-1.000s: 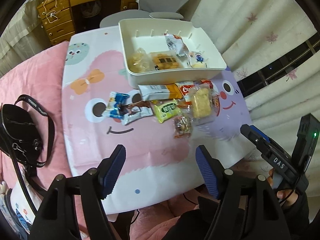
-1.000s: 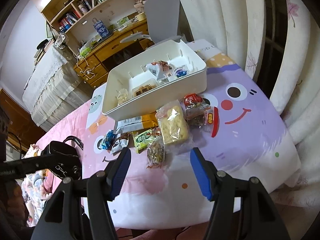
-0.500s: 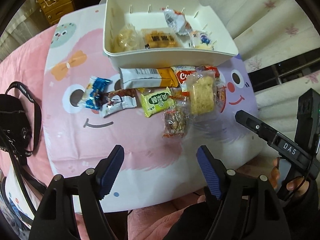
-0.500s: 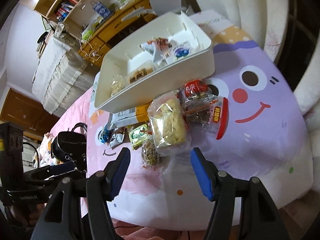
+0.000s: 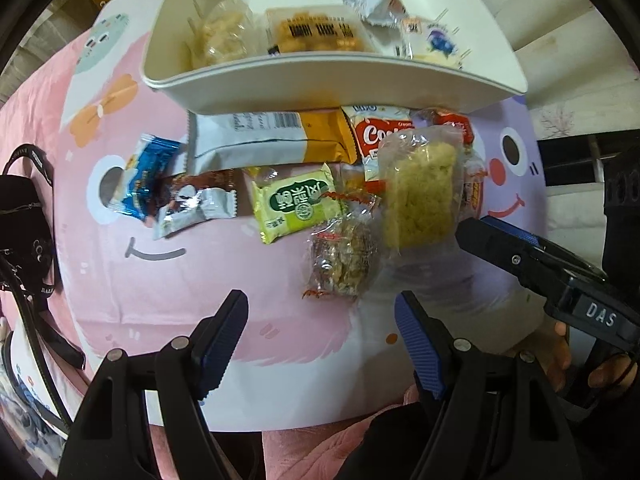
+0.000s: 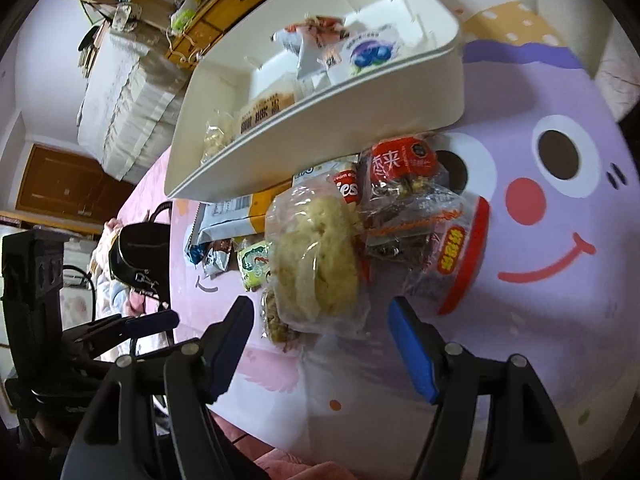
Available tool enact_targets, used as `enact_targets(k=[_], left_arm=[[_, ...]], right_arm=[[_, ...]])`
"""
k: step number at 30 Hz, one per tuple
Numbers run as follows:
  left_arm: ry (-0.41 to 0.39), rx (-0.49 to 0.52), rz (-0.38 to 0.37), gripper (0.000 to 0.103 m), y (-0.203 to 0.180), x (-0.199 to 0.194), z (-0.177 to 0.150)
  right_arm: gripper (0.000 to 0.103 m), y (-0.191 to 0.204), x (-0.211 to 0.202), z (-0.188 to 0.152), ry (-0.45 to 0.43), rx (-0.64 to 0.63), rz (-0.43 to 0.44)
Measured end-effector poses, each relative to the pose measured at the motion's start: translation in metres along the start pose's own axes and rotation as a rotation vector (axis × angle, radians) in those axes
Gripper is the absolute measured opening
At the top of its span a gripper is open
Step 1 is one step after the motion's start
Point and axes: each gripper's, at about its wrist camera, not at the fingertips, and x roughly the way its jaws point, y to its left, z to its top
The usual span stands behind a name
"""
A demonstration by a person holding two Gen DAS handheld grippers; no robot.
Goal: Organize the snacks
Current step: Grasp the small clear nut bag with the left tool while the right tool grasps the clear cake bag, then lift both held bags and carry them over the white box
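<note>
The bench [image 5: 132, 280], under its pink and purple cartoon cloth, filled more of both views than one second earlier, because both claws had come down toward it. The white bin [image 5: 320, 92] stood at the far side of the bench and appeared larger and closer than before; it held four snack packets, in the same places as earlier. The loose snacks lay in a row on the cloth just in front of the bin and had not moved. Among them, the yellow rice cake in clear wrap [image 6: 316, 268] lay on top of its neighbours, the green packet [image 5: 300, 202] lay beside it, and the small nut bar [image 5: 344, 260] lay nearest to the claws. The right claw [image 6: 320, 316] was spread, its jaws had just been opening, and the near end of the rice cake showed between its tips without touching them. The left claw [image 5: 320, 312] was also spread, with only the cloth between its tips, just before the nut bar.
</note>
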Motion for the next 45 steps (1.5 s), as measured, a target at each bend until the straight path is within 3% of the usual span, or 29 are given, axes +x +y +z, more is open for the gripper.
enact_targets(k=[11,24,29,32,45], left_arm=[[0.123,-0.023,0.03,0.075,-0.017,0.057,0.014],[0.166,-0.037,0.06,0.069,-0.032,0.094,0.026],[0.157,-0.02,0.084,0.063,-0.04,0.097,0.036],[0.157,-0.016,0.093,0.048,-0.041,0.096,0.038],[0.116,-0.014,0.088,0.042,-0.042,0.082,0.025]], right_arm=[[0.071,-0.015,0.03,0.016,0.083,-0.015,0.073],[0.065,-0.024,0.043,0.027,0.087,0.007,0.165],[0.051,-0.032,0.04,0.028,0.091,0.01,0.177],[0.043,-0.033,0.039,0.027,0.086,0.013,0.179],[0.028,-0.028,0.018,0.019,0.035,-0.019,0.154]])
